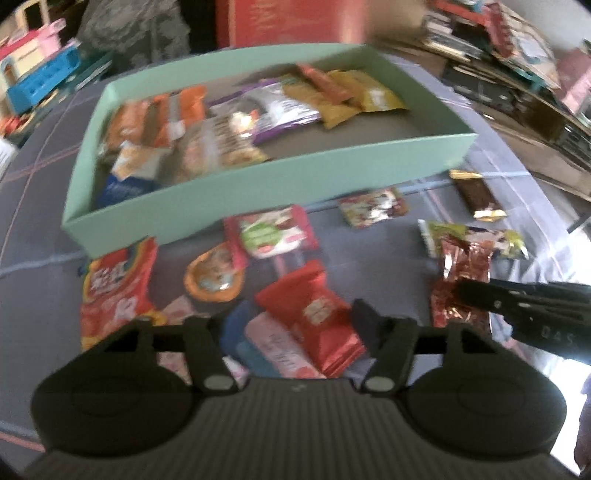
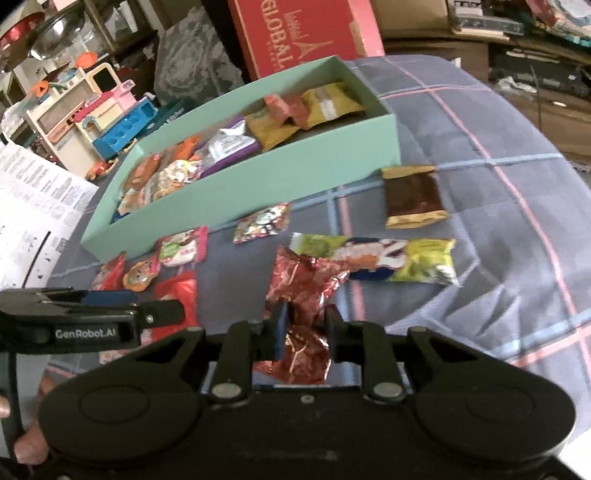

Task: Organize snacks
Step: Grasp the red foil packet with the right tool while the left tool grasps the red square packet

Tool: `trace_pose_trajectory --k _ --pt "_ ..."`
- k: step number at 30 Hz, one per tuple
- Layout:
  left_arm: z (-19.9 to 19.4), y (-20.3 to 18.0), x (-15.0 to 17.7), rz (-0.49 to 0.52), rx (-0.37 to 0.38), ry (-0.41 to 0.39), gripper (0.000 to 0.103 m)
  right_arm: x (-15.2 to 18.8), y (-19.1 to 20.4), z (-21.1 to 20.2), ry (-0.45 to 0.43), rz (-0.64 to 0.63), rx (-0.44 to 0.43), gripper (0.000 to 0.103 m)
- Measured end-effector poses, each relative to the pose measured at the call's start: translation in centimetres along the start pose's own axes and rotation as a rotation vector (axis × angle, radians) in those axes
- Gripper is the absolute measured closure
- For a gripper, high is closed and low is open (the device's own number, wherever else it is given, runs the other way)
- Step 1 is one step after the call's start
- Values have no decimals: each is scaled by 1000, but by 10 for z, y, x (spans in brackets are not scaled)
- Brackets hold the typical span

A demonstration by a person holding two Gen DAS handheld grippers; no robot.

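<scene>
A mint green box (image 1: 258, 181) (image 2: 236, 192) holds several snack packets. More packets lie loose on the plaid cloth in front of it. My right gripper (image 2: 306, 325) is shut on a crinkled red foil packet (image 2: 303, 288), also seen in the left wrist view (image 1: 461, 266) with the right gripper's fingers (image 1: 476, 295) on it. My left gripper (image 1: 284, 321) is open above a red packet (image 1: 317, 314) and a pink packet (image 1: 273, 347). It also shows in the right wrist view (image 2: 159, 308).
Loose on the cloth: a green-yellow packet (image 2: 388, 258), a brown-gold packet (image 2: 412, 195), a small foil packet (image 2: 264, 223), a pink-green packet (image 1: 269, 230), an orange cup (image 1: 214, 277), a large red bag (image 1: 114, 291). A red carton (image 2: 295, 33) stands behind the box, toys (image 2: 92, 118) at left.
</scene>
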State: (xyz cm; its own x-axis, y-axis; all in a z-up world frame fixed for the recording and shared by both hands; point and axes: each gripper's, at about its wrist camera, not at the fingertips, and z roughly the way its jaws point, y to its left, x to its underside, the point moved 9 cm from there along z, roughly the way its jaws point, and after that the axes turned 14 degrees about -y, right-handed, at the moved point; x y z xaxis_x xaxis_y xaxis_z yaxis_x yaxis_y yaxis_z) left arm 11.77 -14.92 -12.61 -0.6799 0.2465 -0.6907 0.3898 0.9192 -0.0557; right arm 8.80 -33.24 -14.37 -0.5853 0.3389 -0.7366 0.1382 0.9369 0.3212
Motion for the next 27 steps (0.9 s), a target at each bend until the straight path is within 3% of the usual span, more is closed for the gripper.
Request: trace_pose_trajectory --k 4,7,12,18,24,27 --pt "5 -18 4 30 65 22 56 0 -5 -1 2 19 8 80" --pt "7 -27 7 49 101 21 53 0 -6 -3 5 30 29 74" --pt "9 -20 10 28 87 31 49 -3 1 -7 8 35 36 72" --pt "6 -2 10 -4 49 30 47 -5 17 1 6 6 43 51" --pt "8 6 8 -15 36 26 41 2 21 19 4 -55 81 51" --pt "13 0 5 14 45 27 38 2 20 19 4 -83 79 75"
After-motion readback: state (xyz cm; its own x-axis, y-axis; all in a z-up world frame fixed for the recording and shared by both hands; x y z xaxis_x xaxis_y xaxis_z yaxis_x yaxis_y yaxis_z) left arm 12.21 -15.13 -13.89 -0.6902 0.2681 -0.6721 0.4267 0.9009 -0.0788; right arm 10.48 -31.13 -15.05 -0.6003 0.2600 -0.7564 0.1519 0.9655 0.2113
